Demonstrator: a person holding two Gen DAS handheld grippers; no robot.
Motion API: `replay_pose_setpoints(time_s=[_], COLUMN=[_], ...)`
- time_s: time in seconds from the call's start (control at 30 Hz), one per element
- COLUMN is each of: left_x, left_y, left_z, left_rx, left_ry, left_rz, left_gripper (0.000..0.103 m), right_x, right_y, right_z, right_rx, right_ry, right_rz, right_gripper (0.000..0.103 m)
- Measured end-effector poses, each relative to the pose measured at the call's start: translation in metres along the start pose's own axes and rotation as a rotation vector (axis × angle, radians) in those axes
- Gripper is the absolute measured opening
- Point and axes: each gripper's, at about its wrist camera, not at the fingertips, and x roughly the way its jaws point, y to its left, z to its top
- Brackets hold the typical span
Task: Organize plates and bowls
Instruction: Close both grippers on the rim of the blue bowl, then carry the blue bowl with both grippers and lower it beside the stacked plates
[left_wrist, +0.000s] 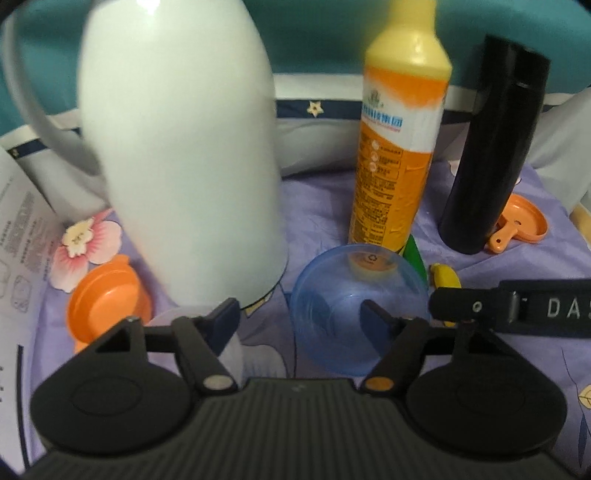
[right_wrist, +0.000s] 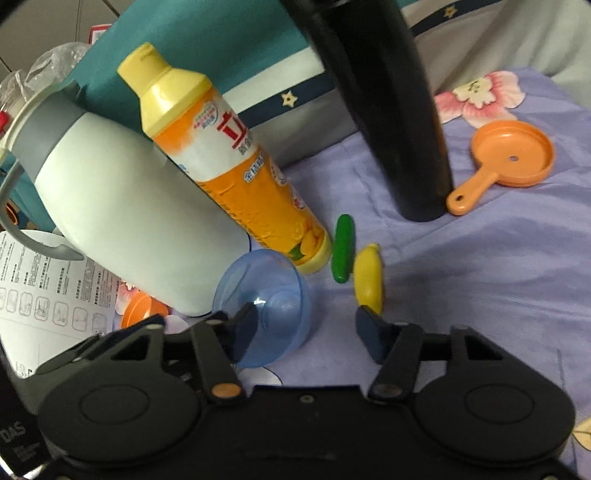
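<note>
A clear blue plastic bowl (left_wrist: 354, 306) stands on the purple flowered cloth, in front of the orange bottle. My left gripper (left_wrist: 299, 317) is open; its right finger sits inside the bowl, its left finger outside. In the right wrist view the blue bowl (right_wrist: 269, 310) lies by my right gripper's left finger. My right gripper (right_wrist: 306, 328) is open and empty. An orange bowl (left_wrist: 107, 302) sits at the left beside the white jug. An orange toy pan (right_wrist: 509, 158) lies at the far right.
A tall white jug (left_wrist: 181, 147), an orange detergent bottle (left_wrist: 399, 147) and a black flask (left_wrist: 495, 147) stand close behind. A green toy vegetable (right_wrist: 342, 248) and a yellow one (right_wrist: 367, 278) lie by the bottle. A printed sheet (right_wrist: 48, 295) lies at the left.
</note>
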Motion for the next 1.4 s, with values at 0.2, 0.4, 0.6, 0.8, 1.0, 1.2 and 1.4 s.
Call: replay_pose_setpoints(time_s=[0.2, 0.4, 0.6, 0.8, 1.0, 1.2, 1.4], left_x=[0.023, 0.037, 0.04, 0.025, 0.003, -0.028, -0.065], left_y=[-0.001, -0.005, -0.01, -0.011, -0.02, -0.026, -0.034], left_z=[0.003, 0.0, -0.004, -0.008, -0.018, -0.032, -0.052], left_rx=[0.0, 0.01, 0.003, -0.028, -0.034, -0.041, -0.051], left_ry=[0.041, 0.079, 0.08, 0.094, 0.107, 0.107, 0.111], left_rz=[-0.017, -0.049, -0.026, -0.043, -0.049, -0.055, -0.07], left_gripper=[0.058, 0.04, 0.028, 0.024, 0.025, 0.025, 0.024], right_x=[0.02, 0.035, 0.039, 0.023, 0.001, -0.033, -0.069], right_y=[0.003, 0.003, 0.003, -0.002, -0.004, 0.001, 0.002], right_z=[0.006, 0.005, 0.003, -0.002, -0.012, -0.029, -0.053], right_rx=[-0.005, 0.004, 0.014, 0.033, 0.046, 0.038, 0.038], right_ry=[0.017, 0.046, 0.055, 0.062, 0.064, 0.064, 0.076], right_rz=[0.005, -0.006, -0.026, -0.037, -0.047, -0.047, -0.045], right_gripper=[0.04, 0.028, 0.019, 0.019, 0.019, 0.019, 0.019])
